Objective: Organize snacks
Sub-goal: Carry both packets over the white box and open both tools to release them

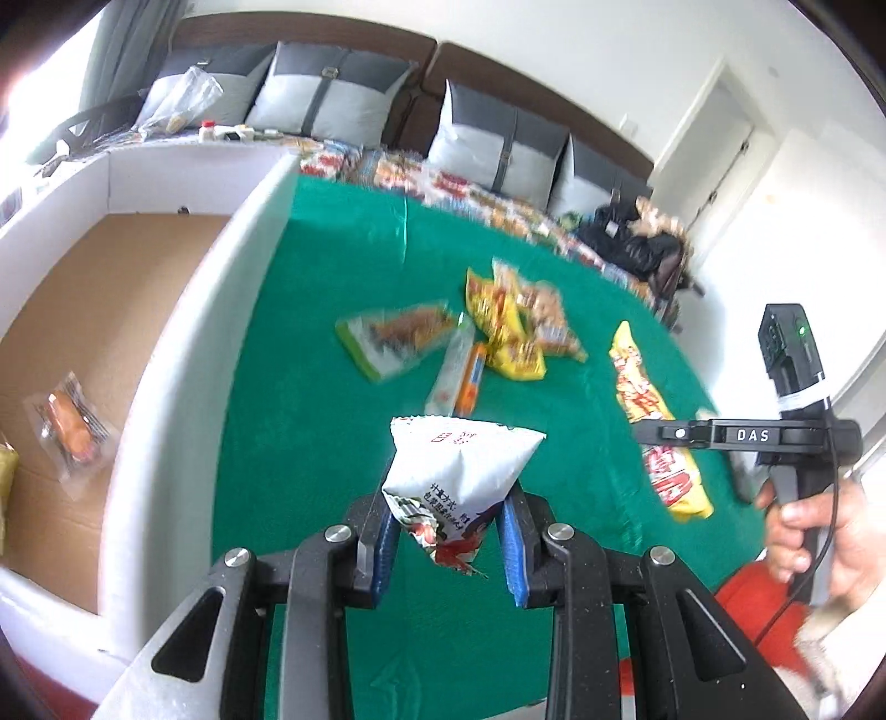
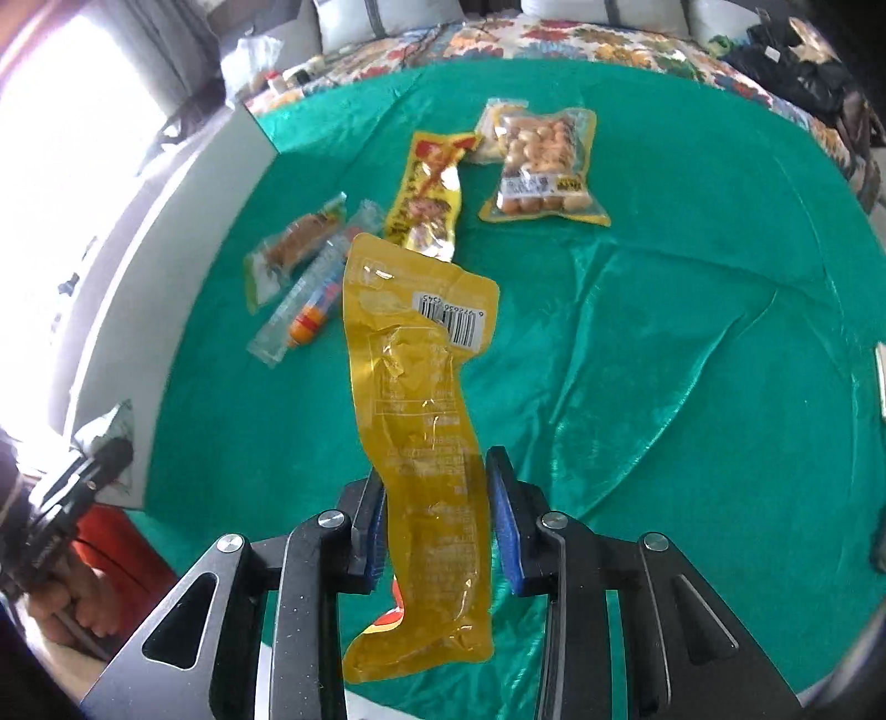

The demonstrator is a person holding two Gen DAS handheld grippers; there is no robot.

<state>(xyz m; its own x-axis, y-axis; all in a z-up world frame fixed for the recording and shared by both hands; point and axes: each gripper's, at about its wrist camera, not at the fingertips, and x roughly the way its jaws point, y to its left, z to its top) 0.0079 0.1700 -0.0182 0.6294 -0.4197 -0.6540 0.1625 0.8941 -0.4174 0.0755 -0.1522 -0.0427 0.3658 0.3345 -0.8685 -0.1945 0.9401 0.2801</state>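
Observation:
In the left wrist view my left gripper (image 1: 449,515) is shut on the lower end of a white snack packet (image 1: 459,465) with red print, held above the green cloth (image 1: 310,443). My right gripper (image 2: 437,482) is shut on a long yellow packet (image 2: 410,360) with a barcode, which stands up from the fingers. The same yellow packet (image 1: 637,382) shows blurred at the right of the left wrist view. Loose on the cloth lie a green-edged packet (image 2: 288,249), a clear tube with an orange piece (image 2: 315,299), a yellow-red packet (image 2: 429,188) and a bag of round balls (image 2: 545,166).
A white-walled box (image 1: 183,310) with a cardboard floor stands left of the cloth and holds a clear packet with an orange snack (image 1: 69,429). Grey pillows (image 1: 326,94), a patterned quilt (image 2: 581,39) and a black bag (image 1: 631,238) lie beyond. A hand (image 1: 803,531) grips the right tool.

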